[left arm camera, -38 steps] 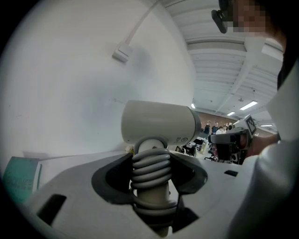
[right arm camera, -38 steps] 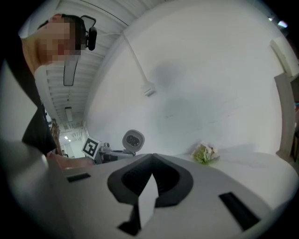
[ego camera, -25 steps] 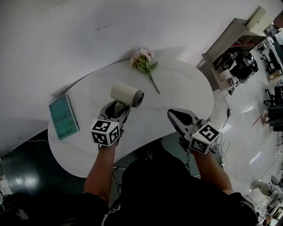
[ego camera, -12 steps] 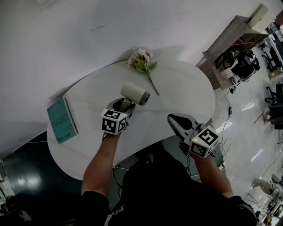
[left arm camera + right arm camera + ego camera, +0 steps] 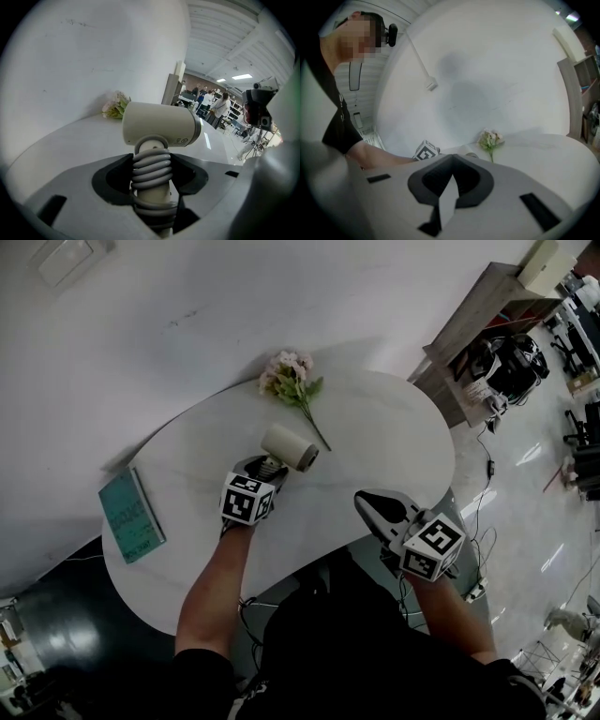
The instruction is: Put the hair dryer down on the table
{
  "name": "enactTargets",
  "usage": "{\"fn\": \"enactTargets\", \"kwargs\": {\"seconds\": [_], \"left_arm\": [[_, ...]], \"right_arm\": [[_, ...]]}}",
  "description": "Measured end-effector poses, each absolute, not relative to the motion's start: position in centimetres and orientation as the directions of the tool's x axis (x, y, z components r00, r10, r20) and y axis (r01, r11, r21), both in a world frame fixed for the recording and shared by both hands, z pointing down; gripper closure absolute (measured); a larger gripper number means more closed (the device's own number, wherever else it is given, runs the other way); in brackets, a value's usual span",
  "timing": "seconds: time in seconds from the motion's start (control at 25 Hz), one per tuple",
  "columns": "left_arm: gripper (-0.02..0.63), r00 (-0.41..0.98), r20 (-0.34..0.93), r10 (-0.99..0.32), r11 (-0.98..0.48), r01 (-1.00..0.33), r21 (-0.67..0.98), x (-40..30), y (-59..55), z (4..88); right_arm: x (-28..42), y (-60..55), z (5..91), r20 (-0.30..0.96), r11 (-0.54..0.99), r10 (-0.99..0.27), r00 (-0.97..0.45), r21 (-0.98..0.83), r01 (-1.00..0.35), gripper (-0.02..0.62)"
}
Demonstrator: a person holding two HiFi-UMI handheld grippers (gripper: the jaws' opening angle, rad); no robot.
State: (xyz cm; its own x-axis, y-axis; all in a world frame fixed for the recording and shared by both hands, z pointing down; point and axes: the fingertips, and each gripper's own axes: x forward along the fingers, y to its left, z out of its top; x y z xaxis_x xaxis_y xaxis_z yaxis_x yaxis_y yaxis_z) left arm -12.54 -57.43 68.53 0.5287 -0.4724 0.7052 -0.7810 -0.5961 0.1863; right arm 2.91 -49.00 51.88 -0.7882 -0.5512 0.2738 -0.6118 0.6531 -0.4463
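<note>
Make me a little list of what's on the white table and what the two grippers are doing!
table: white, rounded
left gripper: shut on the hair dryer, around its cord-wrapped handle
hair dryer: cream, held upright
right gripper: shut, empty, by the table's near edge
flowers: pink bunch lying near the wall
book: teal, flat at the table's left end

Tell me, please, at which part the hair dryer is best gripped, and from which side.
Take the hair dryer by its cord-wrapped handle, coming from the handle's free end, as the left gripper does now. The handle is narrow enough for the fingers; the barrel looks too wide.
</note>
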Motion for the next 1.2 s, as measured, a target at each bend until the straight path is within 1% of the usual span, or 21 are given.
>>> {"fn": "enactTargets", "kwargs": {"seconds": [0.28, 0.76, 1.04, 1.2], "left_arm": [[0.371, 0.5, 0.758, -0.419, -0.667, -0.736, 0.117, -12.4, -58.1, 70.0], [0.368, 0.461, 0.8, -0.383, -0.69, -0.719, 0.084, -12.5, -58.7, 72.4], [0.365, 0.485, 0.782, -0.392, -0.685, -0.721, 0.104, -12.6, -58.5, 72.4], [0.353, 0.509, 0.741, -0.438, -0.687, -0.721, 0.09, -13.0, -58.5, 70.6]], "right_arm": [[3.3, -49.1, 52.9, 0.28, 0.639, -0.553, -0.785, -0.463, -0.614, 0.589], [4.2, -48.9, 53.4, 0.295, 0.612, -0.581, -0.759, -0.456, -0.646, 0.589], [4.1, -47.6, 52.9, 0.312, 0.606, -0.589, -0.746, -0.44, -0.663, 0.589], [3.3, -46.6, 52.3, 0.312, 0.611, -0.592, -0.743, -0.427, -0.667, 0.589]]}}
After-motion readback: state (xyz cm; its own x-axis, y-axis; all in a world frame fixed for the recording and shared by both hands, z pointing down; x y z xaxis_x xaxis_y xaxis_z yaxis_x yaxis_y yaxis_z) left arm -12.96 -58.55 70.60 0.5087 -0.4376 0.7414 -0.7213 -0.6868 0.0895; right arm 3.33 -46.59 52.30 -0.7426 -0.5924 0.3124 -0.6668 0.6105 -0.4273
